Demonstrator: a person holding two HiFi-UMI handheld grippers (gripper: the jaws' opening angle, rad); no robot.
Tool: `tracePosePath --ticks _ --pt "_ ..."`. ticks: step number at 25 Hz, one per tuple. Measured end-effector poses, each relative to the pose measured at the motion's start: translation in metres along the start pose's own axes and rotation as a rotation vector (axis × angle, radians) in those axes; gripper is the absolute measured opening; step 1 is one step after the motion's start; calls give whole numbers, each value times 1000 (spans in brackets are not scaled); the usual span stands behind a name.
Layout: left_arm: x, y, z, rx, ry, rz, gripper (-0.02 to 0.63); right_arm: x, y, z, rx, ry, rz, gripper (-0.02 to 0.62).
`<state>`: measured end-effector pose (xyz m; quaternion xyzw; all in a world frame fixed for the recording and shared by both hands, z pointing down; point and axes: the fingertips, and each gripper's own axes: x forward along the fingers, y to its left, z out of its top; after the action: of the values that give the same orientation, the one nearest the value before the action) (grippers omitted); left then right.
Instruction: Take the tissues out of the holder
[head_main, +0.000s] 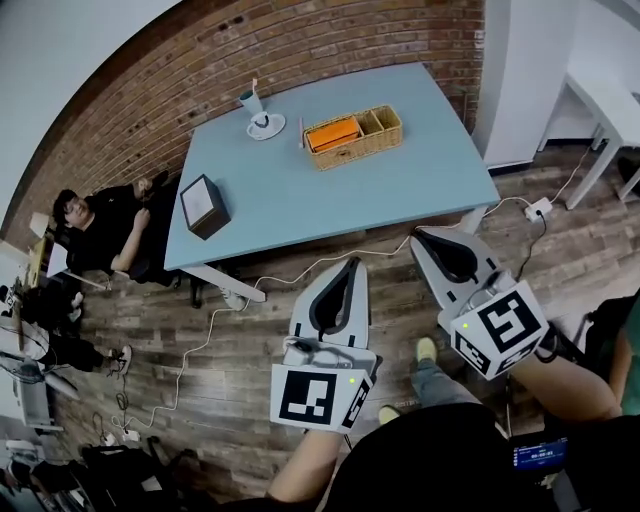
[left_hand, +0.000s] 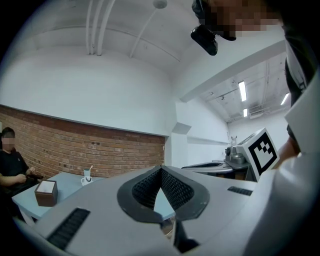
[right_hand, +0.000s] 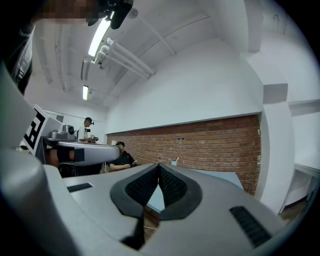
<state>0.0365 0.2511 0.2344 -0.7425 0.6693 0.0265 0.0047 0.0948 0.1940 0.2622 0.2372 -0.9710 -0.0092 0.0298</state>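
The tissue holder (head_main: 204, 206), a dark brown box with a white tissue top, stands near the left edge of the light blue table (head_main: 400, 170). In the left gripper view the tissue holder (left_hand: 45, 193) sits far off at the lower left. My left gripper (head_main: 353, 263) is shut and empty, held over the wooden floor short of the table's front edge. Beside it, my right gripper (head_main: 419, 238) is also shut with nothing in it. The left gripper's (left_hand: 161, 169) pads meet at the tip, and so do the right gripper's (right_hand: 159, 165).
A wicker basket (head_main: 353, 136) with an orange item and a cup on a saucer (head_main: 263, 119) stand at the table's far side. A person in black (head_main: 95, 232) sits left of the table. A white cable (head_main: 300, 268) and power strip (head_main: 537, 209) lie on the floor.
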Motion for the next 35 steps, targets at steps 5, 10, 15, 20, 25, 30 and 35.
tracePosePath --ticks 5,10,15,20,25,30,35 --pt "42 2 -1 11 14 -1 3 17 -38 0 6 3 5 3" --pt "79 2 -8 13 37 2 3 30 -77 -4 16 8 11 3" --pt "112 1 -11 20 56 7 3 45 -106 -4 28 2 29 3" --pt "142 -3 -11 31 65 10 3 53 -134 -7 43 -5 37 3" --pt "161 -10 -17 36 80 8 3 55 -154 -13 55 -5 39 3" --pt "174 -18 -18 51 88 -3 3 54 -168 -15 64 -14 31 3" --pt "183 -20 -14 53 94 -10 3 57 -180 -10 76 -23 20 3"
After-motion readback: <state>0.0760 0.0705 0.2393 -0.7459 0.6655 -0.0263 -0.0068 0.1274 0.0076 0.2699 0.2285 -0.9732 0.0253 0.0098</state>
